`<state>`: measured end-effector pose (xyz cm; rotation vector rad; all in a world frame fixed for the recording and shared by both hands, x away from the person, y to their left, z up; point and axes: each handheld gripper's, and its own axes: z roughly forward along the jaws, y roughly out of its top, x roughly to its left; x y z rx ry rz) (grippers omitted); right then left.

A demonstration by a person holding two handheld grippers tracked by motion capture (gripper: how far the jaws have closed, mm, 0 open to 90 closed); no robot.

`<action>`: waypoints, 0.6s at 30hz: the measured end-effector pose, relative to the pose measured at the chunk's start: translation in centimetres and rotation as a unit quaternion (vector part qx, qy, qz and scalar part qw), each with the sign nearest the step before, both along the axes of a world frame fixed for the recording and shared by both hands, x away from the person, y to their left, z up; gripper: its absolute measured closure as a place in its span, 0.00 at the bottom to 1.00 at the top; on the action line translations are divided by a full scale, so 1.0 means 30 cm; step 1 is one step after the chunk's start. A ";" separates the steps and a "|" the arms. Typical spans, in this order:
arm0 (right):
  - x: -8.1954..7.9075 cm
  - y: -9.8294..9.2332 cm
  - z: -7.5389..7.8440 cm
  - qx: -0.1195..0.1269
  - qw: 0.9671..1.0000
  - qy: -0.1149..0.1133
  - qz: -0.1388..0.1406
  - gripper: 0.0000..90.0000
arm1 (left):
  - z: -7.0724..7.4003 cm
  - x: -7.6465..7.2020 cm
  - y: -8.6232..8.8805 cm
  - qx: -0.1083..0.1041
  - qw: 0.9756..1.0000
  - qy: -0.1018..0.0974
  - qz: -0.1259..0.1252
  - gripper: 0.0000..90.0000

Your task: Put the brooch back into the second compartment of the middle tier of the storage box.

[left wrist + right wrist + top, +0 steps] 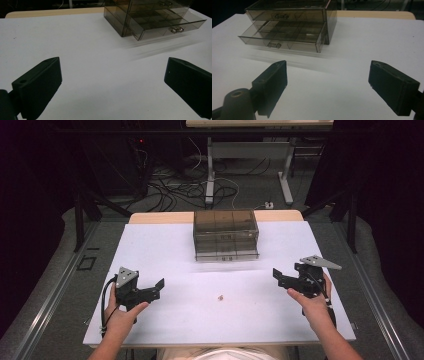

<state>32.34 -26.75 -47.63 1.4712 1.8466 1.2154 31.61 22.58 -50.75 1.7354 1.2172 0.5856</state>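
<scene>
Centrally, toward the far edge of the white table (150, 255), a smoky transparent drawer box (226, 234) was set, with two drawers stacked in it. Its lower drawer (287, 37) was seen pulled partly out toward the person, and its divided compartments could be made out through the plastic; whether anything lay in them could not be told. The upper drawer (287, 15) was seen pushed in. A small pale object (220, 296) was found on the bare table surface between the two claws, well apart from the box and nearer the near edge. The left claw (161, 289) was held released, its jaws spread wide with nothing between them. The right claw (277, 277) was likewise held released and empty. Wide open table surface was left between the claws and the box, and to both sides of it.
</scene>
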 end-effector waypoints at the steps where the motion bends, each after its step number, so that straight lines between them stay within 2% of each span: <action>1: 0.000 0.000 0.000 0.000 1.000 0.000 0.000 0.17 | 0.000 0.000 0.000 0.000 1.000 -0.001 0.000 0.02; 2: 0.006 0.012 0.001 0.008 1.000 0.006 0.001 0.18 | 0.000 0.000 0.000 0.000 1.000 0.000 0.000 0.02; 10: 0.026 0.054 0.000 0.021 0.999 0.031 0.016 0.19 | -0.001 0.001 -0.002 -0.002 1.000 0.003 -0.004 0.02; 18: 0.040 0.090 0.003 0.010 0.999 0.029 0.031 0.22 | -0.001 0.002 -0.005 -0.002 1.000 0.003 -0.005 0.02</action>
